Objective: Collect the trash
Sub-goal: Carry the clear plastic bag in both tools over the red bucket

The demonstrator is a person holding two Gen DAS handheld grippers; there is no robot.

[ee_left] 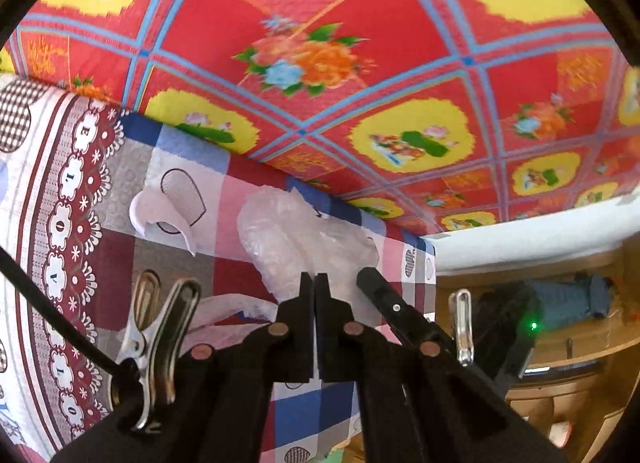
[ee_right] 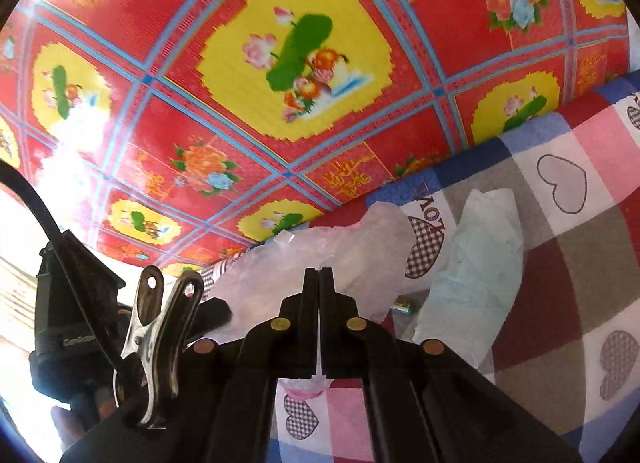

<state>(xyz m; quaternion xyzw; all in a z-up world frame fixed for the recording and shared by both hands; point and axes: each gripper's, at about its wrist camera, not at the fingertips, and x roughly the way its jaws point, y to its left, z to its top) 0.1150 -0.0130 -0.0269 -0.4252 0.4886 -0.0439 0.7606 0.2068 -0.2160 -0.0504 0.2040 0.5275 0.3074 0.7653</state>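
bag (ee_left: 304, 239): clear crinkled plastic, on checked cloth (ee_left: 192, 247), hard against cloth's far edge; seen again in right view (ee_right: 320, 263)
left gripper (ee_left: 315, 283): jaws fully closed, thin film of bag pinched between tips
right gripper (ee_right: 318, 275): jaws fully closed, clamped on near part of bag; scrap of film below the tips
right finger (ee_left: 384, 299): black, touching bag's right side in left view
white scrap (ee_left: 164, 215): curled, left of bag, apart from it, on cloth
blue wad (ee_right: 476, 263): pale, crumpled, just right of bag in right view
small tube (ee_right: 402, 306): green-yellow, between bag and wad, too small to tell more
cloth edge: runs diagonally behind bag, red floral mat (ee_left: 360, 63) beyond it
mat: flat, bare, wide free room past the edge
right corner of cloth (ee_left: 424, 259): drops off to wooden furniture (ee_left: 560, 363) below
near cloth (ee_right: 560, 303): open checks right of wad, nothing on them
lace border (ee_left: 68, 223): cloth's left side, free of items
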